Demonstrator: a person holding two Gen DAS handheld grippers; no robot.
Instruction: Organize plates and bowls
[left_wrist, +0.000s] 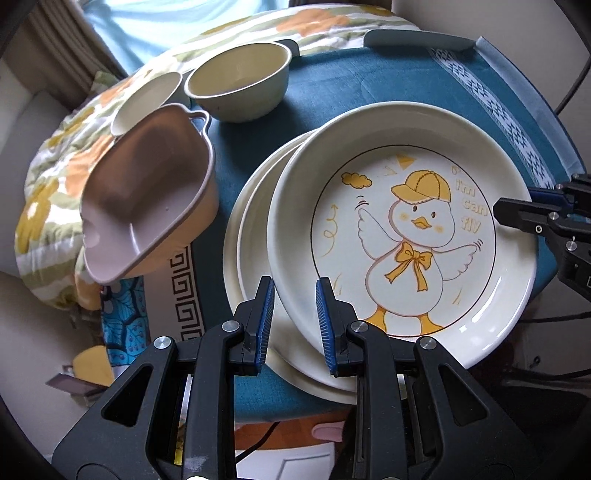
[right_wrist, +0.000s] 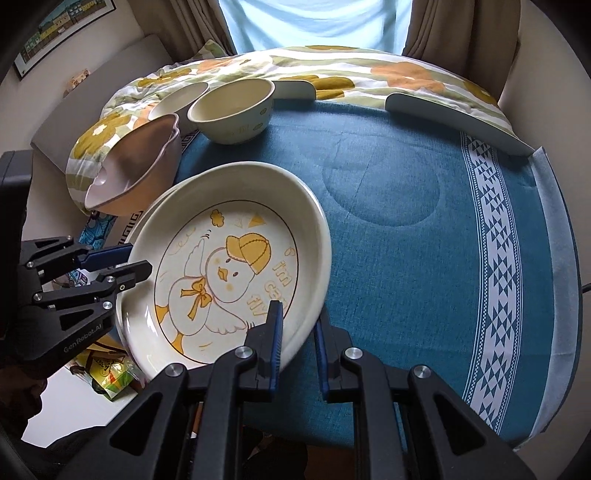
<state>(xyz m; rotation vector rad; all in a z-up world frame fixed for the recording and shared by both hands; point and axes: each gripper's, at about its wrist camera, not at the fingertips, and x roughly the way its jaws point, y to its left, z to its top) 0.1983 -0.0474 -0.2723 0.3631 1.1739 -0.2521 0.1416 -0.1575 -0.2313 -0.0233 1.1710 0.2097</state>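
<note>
Beyond the duck plate (left_wrist: 402, 236), a cream bowl (left_wrist: 238, 86) and pink dish (left_wrist: 147, 195) crowd the table (right_wrist: 406, 221). Both the left gripper (left_wrist: 294, 325) and right gripper (right_wrist: 298, 345) pinch that plate's rim.

This is a home, most likely a bedroom or living corner. A floral quilt (right_wrist: 332, 74) lies bunched behind a small bench under a blue woven cloth (right_wrist: 424, 229), with brown curtains (right_wrist: 461, 33) framing a bright window and a framed picture (right_wrist: 55, 33) on the wall. Household crockery on the cloth, a cartoon-duck plate (left_wrist: 402, 236) and bowls (left_wrist: 240, 85), fits domestic use.
</note>
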